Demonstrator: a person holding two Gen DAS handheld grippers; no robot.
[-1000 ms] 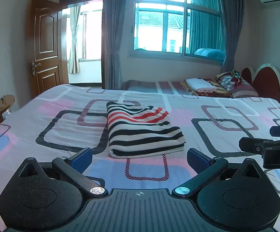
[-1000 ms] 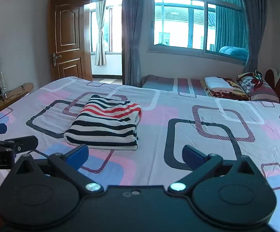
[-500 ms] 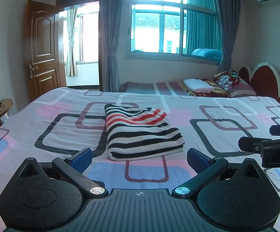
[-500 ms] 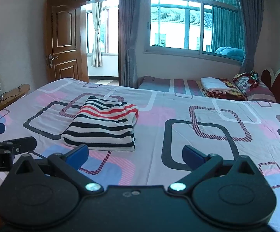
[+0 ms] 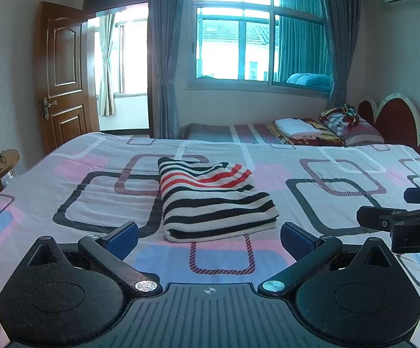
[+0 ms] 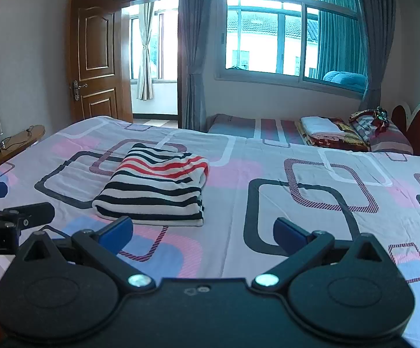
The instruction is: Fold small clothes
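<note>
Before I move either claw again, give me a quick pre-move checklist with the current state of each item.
1. Striped garment folded into a compact stack: ok, edges roughly aligned.
2. Garment resting flat on the bedsheet: ok.
3. Left claw open and empty: ok, short of the garment.
4. Right claw open and empty: ok, nothing between its fingers.
5. Claws apart from each other: ok, each shows at the edge of the other's view.
6. More clothes waiting to be folded: cannot tell; only a stack of bedding lies near the headboard.
</note>
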